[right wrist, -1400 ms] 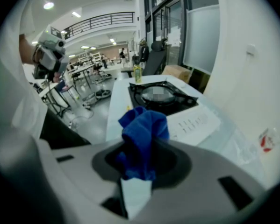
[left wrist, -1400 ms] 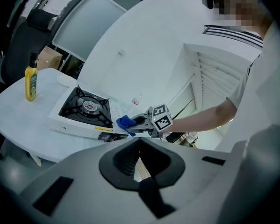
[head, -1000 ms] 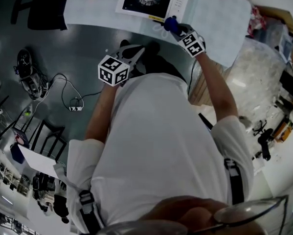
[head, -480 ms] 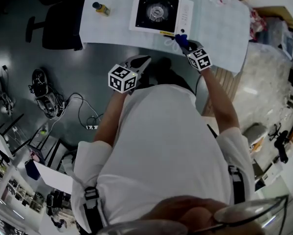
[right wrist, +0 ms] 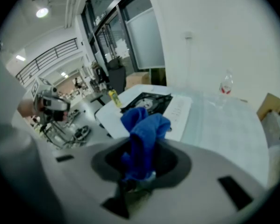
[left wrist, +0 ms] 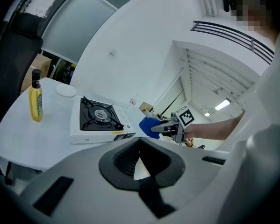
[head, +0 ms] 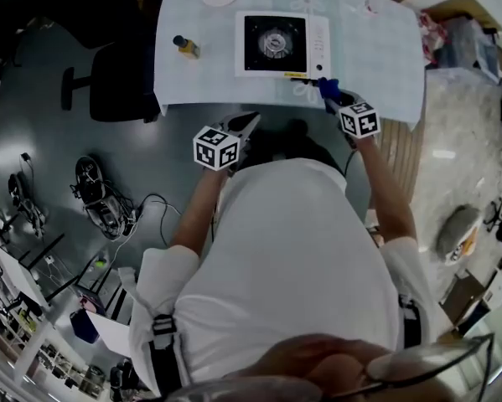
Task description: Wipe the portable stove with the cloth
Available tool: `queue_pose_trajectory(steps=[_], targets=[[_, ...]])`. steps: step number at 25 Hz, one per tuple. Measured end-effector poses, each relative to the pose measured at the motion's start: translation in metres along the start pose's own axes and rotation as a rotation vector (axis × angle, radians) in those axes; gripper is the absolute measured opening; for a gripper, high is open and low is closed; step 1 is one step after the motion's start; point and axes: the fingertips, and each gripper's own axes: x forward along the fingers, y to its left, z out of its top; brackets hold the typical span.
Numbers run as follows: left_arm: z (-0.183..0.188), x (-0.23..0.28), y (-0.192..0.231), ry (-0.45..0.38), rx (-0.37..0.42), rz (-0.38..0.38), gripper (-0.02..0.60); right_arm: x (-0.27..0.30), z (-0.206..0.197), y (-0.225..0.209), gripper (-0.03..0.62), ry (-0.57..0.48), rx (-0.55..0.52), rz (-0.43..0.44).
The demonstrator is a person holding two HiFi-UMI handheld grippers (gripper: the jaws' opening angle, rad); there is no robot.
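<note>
Portable stove (head: 282, 44) is awaiting flat, overlapping strokes; right gripper (head: 329, 90) is pinching the blue cloth (right wrist: 142, 134), left gripper (head: 251, 121) fingers closed, empty.

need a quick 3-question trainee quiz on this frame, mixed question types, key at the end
1. True or false: the blue cloth lies on the portable stove.
2. The left gripper holds: A) a sponge B) the cloth C) nothing.
3. Fill in: in the head view, the yellow bottle stands to the stove's ___.
Key: 1 false, the right gripper grips it; 2 C; 3 left.
</note>
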Motion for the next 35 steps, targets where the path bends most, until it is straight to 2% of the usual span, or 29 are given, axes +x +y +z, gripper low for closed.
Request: queue_pose_trajectory(steps=[5,12,18,23,25,30,35], targets=[[0.023,-0.006,0.005,-0.016,0.015,0.002,0.032,-0.03,0.013,0.006,0.123,-0.047,0.054,-0.053],[0.063,-0.017,-0.004,-0.103,0.03,0.058,0.032,-0.072,0.037,-0.002,0.123,-0.135,0.089,-0.11],[0.089,-0.026,-0.021,-0.171,0.083,0.115,0.032,-0.103,0.065,-0.005,0.123,-0.23,0.062,-0.111],[0.125,-0.039,-0.041,-0.292,0.113,0.153,0.032,-0.131,0.091,-0.009,0.123,-0.301,0.007,-0.106],[0.139,-0.043,-0.049,-0.331,0.147,0.17,0.032,-0.143,0.099,-0.011,0.123,-0.335,-0.019,-0.118],[0.17,-0.057,-0.063,-0.393,0.314,0.268,0.032,-0.174,0.123,-0.015,0.123,-0.472,-0.113,-0.196],[0.185,-0.071,-0.075,-0.437,0.344,0.287,0.032,-0.209,0.139,-0.01,0.123,-0.568,-0.12,-0.208]])
